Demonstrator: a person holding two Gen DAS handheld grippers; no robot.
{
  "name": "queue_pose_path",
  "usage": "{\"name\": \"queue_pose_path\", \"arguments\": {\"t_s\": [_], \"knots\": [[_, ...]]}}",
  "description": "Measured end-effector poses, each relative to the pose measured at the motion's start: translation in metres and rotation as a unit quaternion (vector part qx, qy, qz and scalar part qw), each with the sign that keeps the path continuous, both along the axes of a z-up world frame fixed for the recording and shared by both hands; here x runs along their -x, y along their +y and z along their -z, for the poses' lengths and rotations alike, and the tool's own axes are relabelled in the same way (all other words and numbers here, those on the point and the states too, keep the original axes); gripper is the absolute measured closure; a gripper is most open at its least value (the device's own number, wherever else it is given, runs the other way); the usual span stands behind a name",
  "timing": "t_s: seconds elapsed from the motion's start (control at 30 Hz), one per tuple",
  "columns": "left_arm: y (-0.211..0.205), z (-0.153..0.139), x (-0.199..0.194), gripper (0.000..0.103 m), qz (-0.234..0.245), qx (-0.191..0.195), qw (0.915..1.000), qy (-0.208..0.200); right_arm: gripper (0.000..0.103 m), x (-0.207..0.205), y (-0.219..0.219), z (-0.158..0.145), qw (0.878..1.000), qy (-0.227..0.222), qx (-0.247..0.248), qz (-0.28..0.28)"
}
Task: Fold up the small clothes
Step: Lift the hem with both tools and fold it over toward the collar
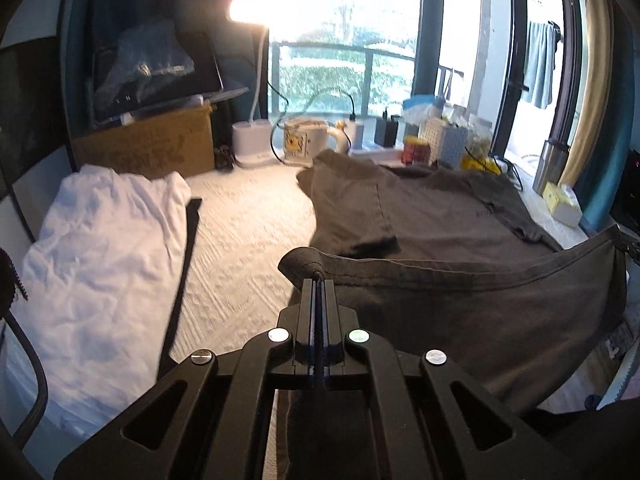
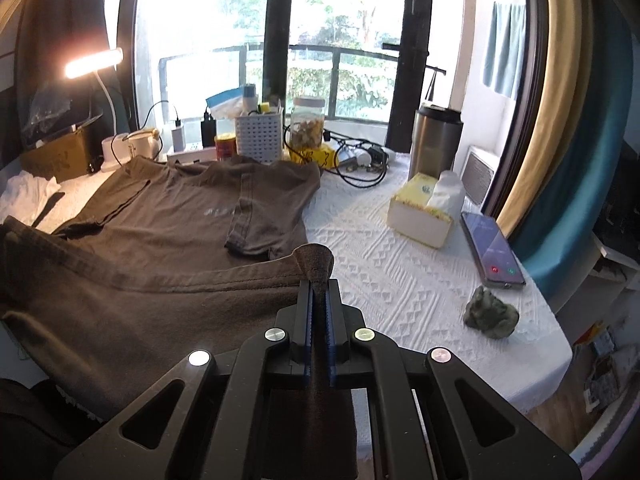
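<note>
A dark grey T-shirt (image 1: 448,216) (image 2: 172,216) lies spread on the white textured tablecloth (image 1: 248,232) (image 2: 392,276), both sleeves folded in over its body. Its near hem is lifted off the table and stretched between my two grippers. My left gripper (image 1: 319,280) is shut on the hem's left corner, a nub of cloth poking out past the fingertips. My right gripper (image 2: 318,282) is shut on the hem's right corner in the same way. More of the shirt hangs down beneath each gripper.
A white garment (image 1: 100,240) lies at the left of the table. Along the window side stand a cardboard box (image 1: 148,148), a lit lamp (image 1: 250,10), a basket (image 2: 259,136), a jar (image 2: 307,128) and cables. A tissue box (image 2: 422,216), phone (image 2: 492,250), steel tumbler (image 2: 434,140) and green figurine (image 2: 491,314) sit at the right.
</note>
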State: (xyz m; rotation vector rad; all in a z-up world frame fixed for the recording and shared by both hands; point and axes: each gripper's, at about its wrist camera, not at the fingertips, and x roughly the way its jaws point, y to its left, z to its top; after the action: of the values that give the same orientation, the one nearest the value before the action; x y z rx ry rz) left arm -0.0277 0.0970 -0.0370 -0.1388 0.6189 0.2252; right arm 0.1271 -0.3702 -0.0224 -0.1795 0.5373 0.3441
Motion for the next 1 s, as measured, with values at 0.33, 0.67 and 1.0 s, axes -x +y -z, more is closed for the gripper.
{"name": "queue_pose_path", "arguments": {"t_s": [0.33,0.67,1.0], "knots": [[0.009,-0.021,-0.011,0.102,-0.017,-0.005,0.9993,-0.032,0.096,-0.014,0.002,-0.016,1.0,-0.012,-0.009,0.004],[0.02,-0.035,-0.031,0.102,-0.014,-0.006,0.999,-0.043,0.096,-0.033,0.013,-0.03,1.0,-0.019,-0.013,0.008],[0.025,-0.046,-0.065,0.102,-0.004,-0.009,0.9991,-0.04,0.096,-0.063,0.025,-0.033,1.0,-0.015,-0.02,0.008]]}}
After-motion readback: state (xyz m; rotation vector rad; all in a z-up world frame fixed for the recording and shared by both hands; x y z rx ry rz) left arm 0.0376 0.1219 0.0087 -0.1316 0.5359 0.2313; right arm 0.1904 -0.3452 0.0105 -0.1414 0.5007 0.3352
